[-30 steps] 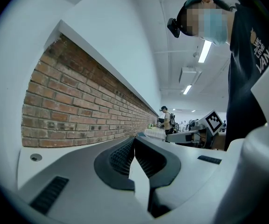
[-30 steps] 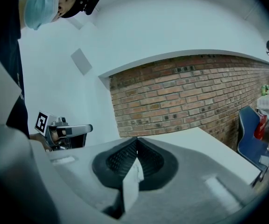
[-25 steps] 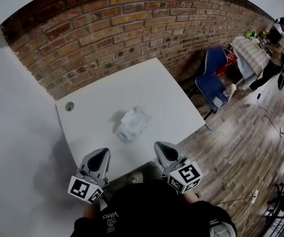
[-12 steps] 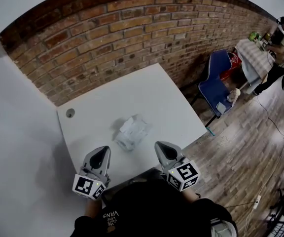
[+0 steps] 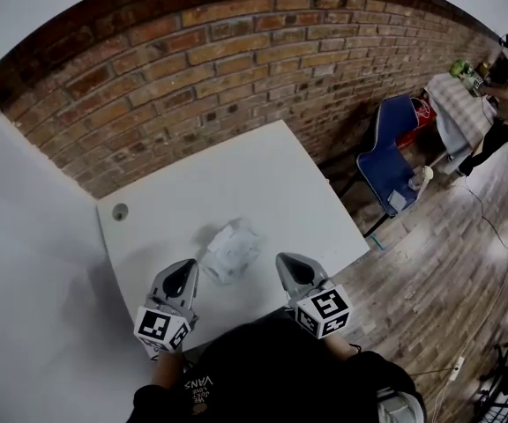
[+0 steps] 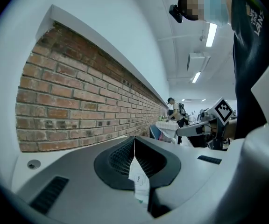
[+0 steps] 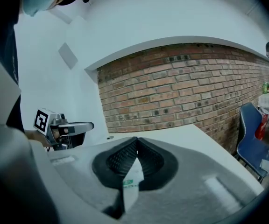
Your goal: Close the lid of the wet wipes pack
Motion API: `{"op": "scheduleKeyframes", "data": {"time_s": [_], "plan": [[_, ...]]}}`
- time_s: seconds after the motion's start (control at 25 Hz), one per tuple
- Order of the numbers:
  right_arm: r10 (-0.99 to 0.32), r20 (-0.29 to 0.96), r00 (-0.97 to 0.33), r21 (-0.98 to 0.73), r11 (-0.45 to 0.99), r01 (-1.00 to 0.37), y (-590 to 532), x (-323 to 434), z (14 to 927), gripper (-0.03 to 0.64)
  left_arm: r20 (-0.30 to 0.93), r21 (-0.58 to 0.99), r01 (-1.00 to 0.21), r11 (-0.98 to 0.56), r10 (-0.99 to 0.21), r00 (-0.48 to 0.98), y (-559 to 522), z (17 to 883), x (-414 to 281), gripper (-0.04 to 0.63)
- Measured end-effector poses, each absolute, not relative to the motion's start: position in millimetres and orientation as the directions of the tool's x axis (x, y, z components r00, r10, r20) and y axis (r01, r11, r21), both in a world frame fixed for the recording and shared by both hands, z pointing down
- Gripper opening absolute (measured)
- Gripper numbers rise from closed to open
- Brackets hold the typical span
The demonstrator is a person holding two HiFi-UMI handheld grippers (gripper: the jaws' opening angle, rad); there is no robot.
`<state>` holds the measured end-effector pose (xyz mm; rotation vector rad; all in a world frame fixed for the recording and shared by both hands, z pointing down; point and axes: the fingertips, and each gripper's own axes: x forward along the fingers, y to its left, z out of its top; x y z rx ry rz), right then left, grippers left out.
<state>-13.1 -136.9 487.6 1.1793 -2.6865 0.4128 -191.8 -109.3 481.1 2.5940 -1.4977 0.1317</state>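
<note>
Crinkled, soft wipes pack (image 5: 233, 250) on smooth white table (image 5: 267, 179)

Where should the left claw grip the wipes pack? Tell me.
Probably its near left edge, coming in low from the left: the pack lies flat and rumpled on the table, and that leaves its top free for the right claw.

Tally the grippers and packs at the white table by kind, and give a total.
Grippers: 2, the left gripper and the right gripper, both shut and empty.
Packs: 1, the wet wipes pack lying on the table.
Total: 3.
</note>
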Motion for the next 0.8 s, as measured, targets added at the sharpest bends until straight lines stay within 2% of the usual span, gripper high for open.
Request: {"op": "scheduleKeyframes", "data": {"time_s": [0.44, 0.8], "plan": [[-0.650, 0.319, -0.690, -0.195, 0.667, -0.719, -172, -18, 512, -0.003, 0.204, 0.075, -0.884, -0.461, -0.861, 0.466, -150, 503, -197, -0.003], [-0.618, 0.357, -0.701, -0.179, 0.691, -0.700, -186, -34, 542, -0.002, 0.244, 0.063, -0.868, -0.493, -0.835, 0.492, -173, 521, -198, -0.003]]}}
